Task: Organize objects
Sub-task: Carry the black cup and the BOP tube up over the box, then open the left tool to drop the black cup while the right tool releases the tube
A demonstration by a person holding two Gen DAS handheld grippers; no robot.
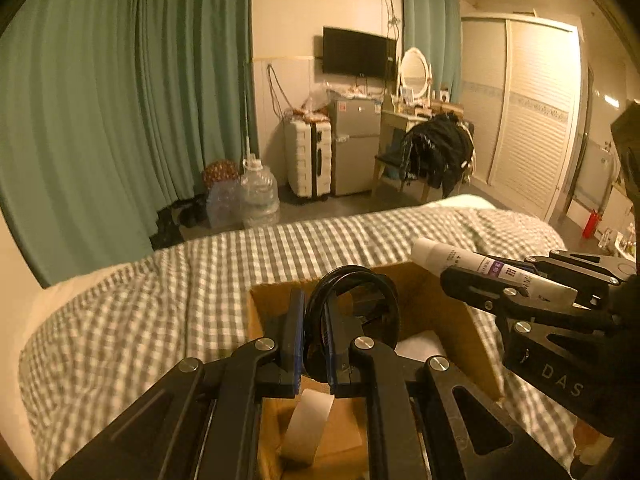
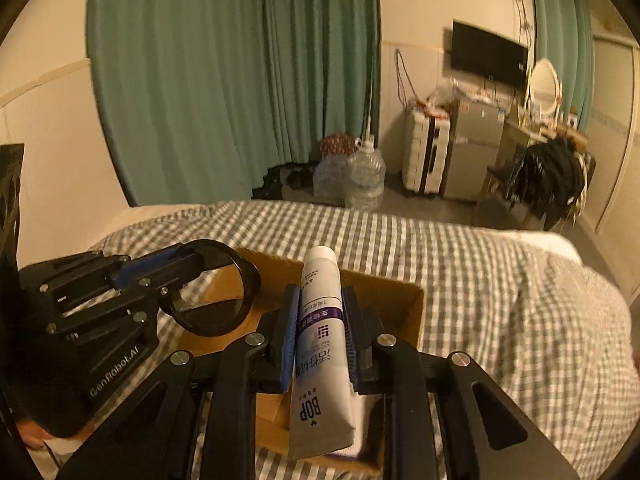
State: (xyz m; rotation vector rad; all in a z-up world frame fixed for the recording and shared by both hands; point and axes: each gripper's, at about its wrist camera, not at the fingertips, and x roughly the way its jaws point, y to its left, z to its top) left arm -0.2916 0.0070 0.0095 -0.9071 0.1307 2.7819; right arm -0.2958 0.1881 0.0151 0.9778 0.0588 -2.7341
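The left claw (image 1: 314, 344) is clamped on a black coiled ring of cable or strap (image 1: 352, 312); the ring stands upright between the blue-padded fingers (image 1: 291, 340) and hangs over the open brown cardboard box (image 1: 452, 312) directly below and ahead of the claw. To its right, just beside and slightly higher, the right claw (image 2: 320, 332) is squeezed tight on a white squeeze tube with a purple band and "BOP" lettering (image 2: 320, 332), cap end pointing forward, crimped end back toward the wrist. The tube sits above the same box, whose far wall (image 2: 384, 284) rises just beyond the tube's cap. In the right wrist view the left claw (image 2: 192, 276) reaches in from the left, its ring overlapping the box's near-left corner.

The box rests on a bed with a grey-and-white checked cover (image 1: 160, 300) spreading out on all sides of both claws. A strip of pale paper or tape (image 1: 308, 420) lies inside the box under the left claw. Beyond the bed, far ahead, stand green curtains (image 1: 120, 100), clear plastic water jugs (image 1: 258, 196), a white ribbed suitcase (image 1: 308, 156), a small silver fridge (image 1: 356, 144), a chair heaped with black clothing (image 1: 436, 152), and a wall-mounted black television (image 1: 360, 52).
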